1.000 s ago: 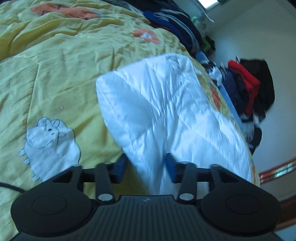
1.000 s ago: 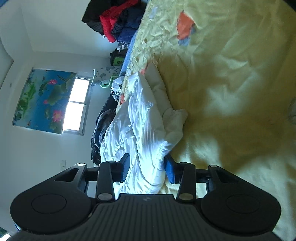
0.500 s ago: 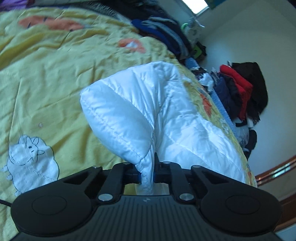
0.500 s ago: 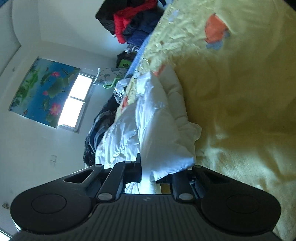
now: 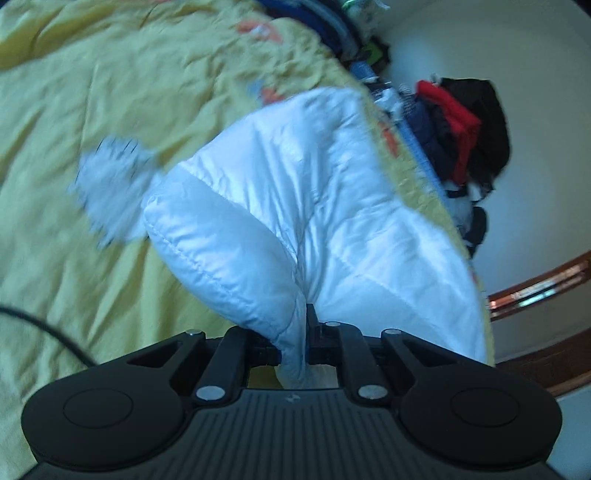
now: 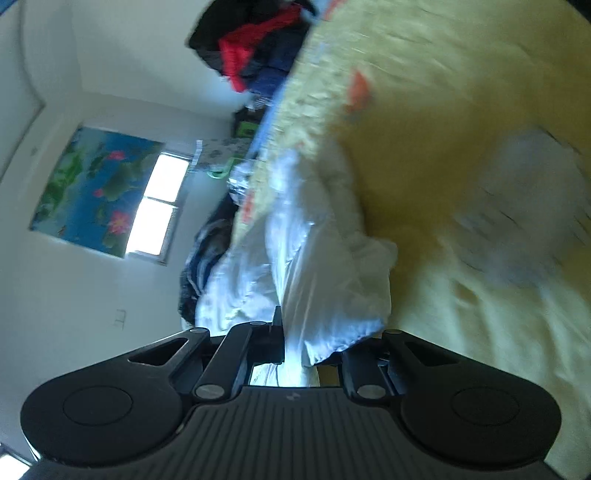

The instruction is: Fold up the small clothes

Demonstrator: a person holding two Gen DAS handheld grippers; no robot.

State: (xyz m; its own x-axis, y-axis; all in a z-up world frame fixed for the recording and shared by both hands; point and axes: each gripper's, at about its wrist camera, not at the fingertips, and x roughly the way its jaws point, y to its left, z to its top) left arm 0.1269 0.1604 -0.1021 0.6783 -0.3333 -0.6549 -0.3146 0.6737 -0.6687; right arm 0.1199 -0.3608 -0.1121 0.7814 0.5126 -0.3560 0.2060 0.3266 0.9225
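A white quilted padded garment (image 5: pixel 314 206) lies on a yellow bedspread (image 5: pixel 110 110). My left gripper (image 5: pixel 295 343) is shut on one edge of the garment, and the fabric bulges up in front of the jaws. My right gripper (image 6: pixel 295 347) is shut on another edge of the same garment (image 6: pixel 325 280), which bunches between the jaws and trails away toward the bed's edge. Both views are motion-blurred. The fingertips are hidden by the fabric.
The bedspread carries a white sheep patch (image 5: pixel 110 184) and orange patches (image 5: pixel 258 29). A pile of red, black and blue clothes (image 5: pixel 461 129) sits past the bed against the wall. A window (image 6: pixel 155 210) and a lotus painting (image 6: pixel 92 192) are on the wall. A black cable (image 5: pixel 44 328) crosses the spread.
Both grippers went from open around the garment's edges to shut on them. They now lift and carry the garment across the bed; the sheep patch shifts in both views.
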